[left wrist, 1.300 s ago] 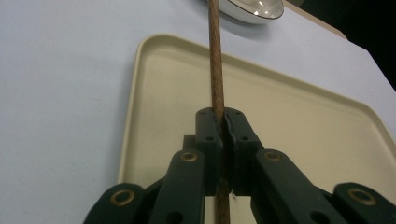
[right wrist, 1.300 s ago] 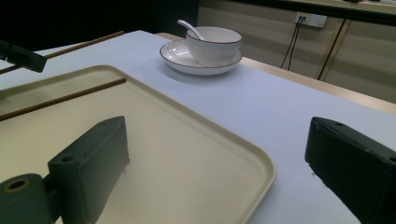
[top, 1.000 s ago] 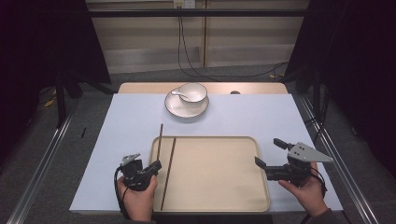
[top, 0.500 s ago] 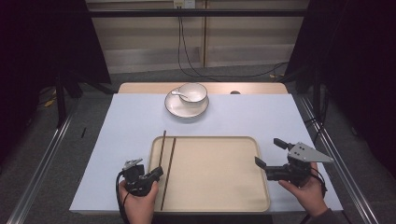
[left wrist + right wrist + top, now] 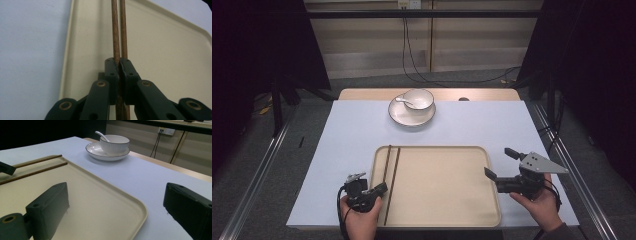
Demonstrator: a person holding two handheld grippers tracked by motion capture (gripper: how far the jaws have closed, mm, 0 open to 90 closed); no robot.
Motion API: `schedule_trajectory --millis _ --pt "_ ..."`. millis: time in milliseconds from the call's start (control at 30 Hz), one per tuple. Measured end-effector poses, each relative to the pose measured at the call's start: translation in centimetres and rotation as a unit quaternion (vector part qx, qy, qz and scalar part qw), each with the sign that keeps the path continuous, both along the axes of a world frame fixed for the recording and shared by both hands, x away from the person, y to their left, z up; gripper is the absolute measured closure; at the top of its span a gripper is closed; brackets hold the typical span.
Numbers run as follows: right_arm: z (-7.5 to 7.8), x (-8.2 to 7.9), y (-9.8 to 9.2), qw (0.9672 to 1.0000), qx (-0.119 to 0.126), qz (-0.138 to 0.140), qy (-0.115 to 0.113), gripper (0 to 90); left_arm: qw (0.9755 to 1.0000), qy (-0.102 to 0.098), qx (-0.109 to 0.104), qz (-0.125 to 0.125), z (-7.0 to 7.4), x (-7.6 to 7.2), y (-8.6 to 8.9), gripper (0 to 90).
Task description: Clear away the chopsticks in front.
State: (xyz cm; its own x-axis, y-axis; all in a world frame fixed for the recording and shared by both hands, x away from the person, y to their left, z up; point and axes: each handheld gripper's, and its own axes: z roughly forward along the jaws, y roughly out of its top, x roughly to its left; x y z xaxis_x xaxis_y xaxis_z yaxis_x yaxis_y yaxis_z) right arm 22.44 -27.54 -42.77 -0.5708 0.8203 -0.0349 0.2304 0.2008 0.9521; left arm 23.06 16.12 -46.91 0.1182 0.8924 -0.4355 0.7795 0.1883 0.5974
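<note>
Here our left tongs (image 5: 381,189) pinch the chopsticks (image 5: 391,165) near one end, laying them along the tray (image 5: 447,220) edge. Our right tongs (image 5: 500,164) gape empty, steadying nothing.

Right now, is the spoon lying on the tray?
No, the spoon sits in the bowl beyond the tray, which carries the chopsticks.

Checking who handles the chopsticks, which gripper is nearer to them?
Left. The left gripper is shut on the chopsticks at the tray's left edge; the right gripper hangs open at the tray's right side.
</note>
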Motion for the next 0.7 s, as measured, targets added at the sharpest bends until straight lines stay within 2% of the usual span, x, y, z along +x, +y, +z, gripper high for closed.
schedule_trajectory --millis 267,400,500,567,700 --pt "0.01 0.08 0.09 1.0 0.001 0.001 0.001 5.9 0.9999 0.01 -0.006 0.0 -0.4 0.02 -0.31 85.3" --pt "0.0 0.18 0.1 1.0 0.001 0.001 0.0 5.9 0.9999 0.013 -0.002 -0.003 -0.35 0.16 -0.23 85.2" --pt "-0.01 0.15 0.2 1.0 0.0 0.001 0.003 5.9 0.9999 0.011 -0.005 0.004 -0.4 0.29 -0.31 84.6" --pt "-0.03 0.19 0.14 1.0 0.0 0.001 0.001 5.9 0.9999 0.011 0.008 0.002 -0.32 0.45 -0.33 84.4" --pt "-0.04 0.2 -0.02 1.0 0.002 0.001 0.005 5.9 0.9999 0.012 0.007 -0.002 -0.29 0.7 -0.7 83.7"
